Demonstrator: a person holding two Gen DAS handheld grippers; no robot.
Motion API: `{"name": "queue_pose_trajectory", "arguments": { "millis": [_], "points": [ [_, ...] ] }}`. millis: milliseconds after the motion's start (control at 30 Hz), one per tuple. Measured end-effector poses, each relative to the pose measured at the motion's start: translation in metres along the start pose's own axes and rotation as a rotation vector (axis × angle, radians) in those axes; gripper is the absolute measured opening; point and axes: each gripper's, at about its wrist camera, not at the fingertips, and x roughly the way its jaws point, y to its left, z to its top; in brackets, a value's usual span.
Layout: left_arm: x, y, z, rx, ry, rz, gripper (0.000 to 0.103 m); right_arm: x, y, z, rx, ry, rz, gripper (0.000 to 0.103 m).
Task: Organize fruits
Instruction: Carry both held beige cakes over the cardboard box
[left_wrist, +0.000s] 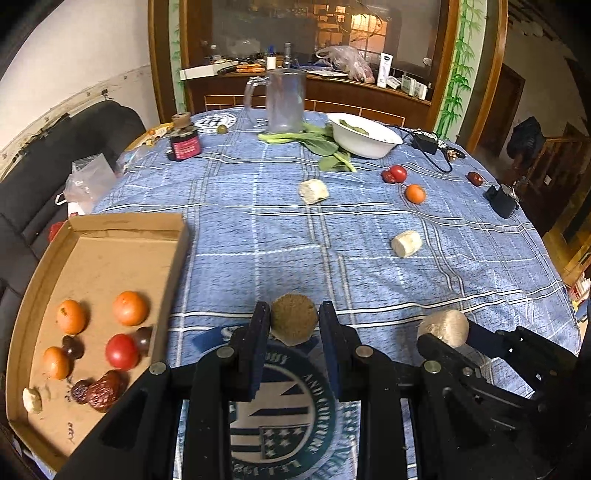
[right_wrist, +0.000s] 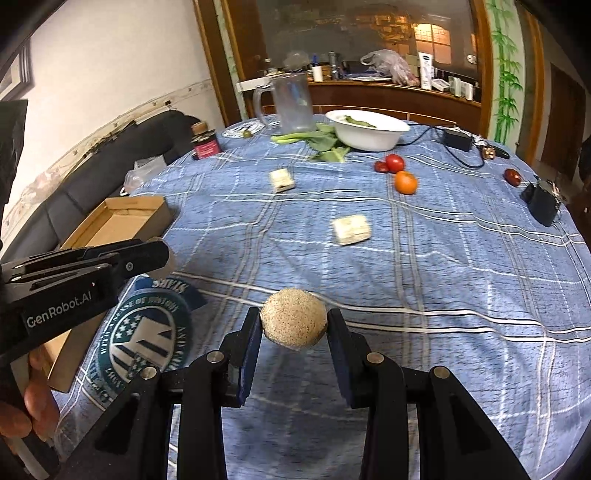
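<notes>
My left gripper (left_wrist: 294, 314) is shut on a brown, rough round fruit (left_wrist: 293, 326) just right of the cardboard tray (left_wrist: 110, 229). The tray holds three oranges, a tomato (left_wrist: 122, 351), dark dates and a pale chunk. In the right wrist view my right gripper (right_wrist: 293, 317) is shut on a paler speckled round fruit (right_wrist: 293, 323) above the blue cloth; that same fruit (left_wrist: 445, 326) shows beside the left gripper. Loose further back lie a tomato (left_wrist: 398, 173), an orange (left_wrist: 415, 193), a red date (left_wrist: 475, 178) and two pale chunks (left_wrist: 313, 191).
At the back of the blue checked tablecloth (left_wrist: 258, 229) stand a glass mug (left_wrist: 284, 99), a white bowl (left_wrist: 364, 134) with greens beside it, and a dark jar (left_wrist: 184, 142). Black adapters and a cable lie at the right edge. A dark sofa runs along the left.
</notes>
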Motion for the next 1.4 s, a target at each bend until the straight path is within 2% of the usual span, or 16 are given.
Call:
{"name": "queue_pose_trajectory", "arguments": {
  "millis": [600, 867, 1067, 1400],
  "points": [
    [-0.027, 0.086, -0.007, -0.080, -0.029, 0.068, 0.027, 0.020, 0.100, 0.019, -0.131, 0.003, 0.096, 0.040],
    [-0.037, 0.143, -0.008, -0.148, -0.028, 0.100, 0.027, 0.040, 0.145, 0.029, -0.190, 0.019, 0.164, 0.040],
    [-0.033, 0.185, -0.007, -0.208, -0.003, 0.114, 0.027, 0.057, 0.180, 0.037, -0.240, 0.037, 0.214, 0.040],
    [-0.021, 0.220, -0.012, -0.263, 0.028, 0.142, 0.027, 0.082, 0.226, 0.047, -0.324, 0.051, 0.280, 0.040]
  ]
}}
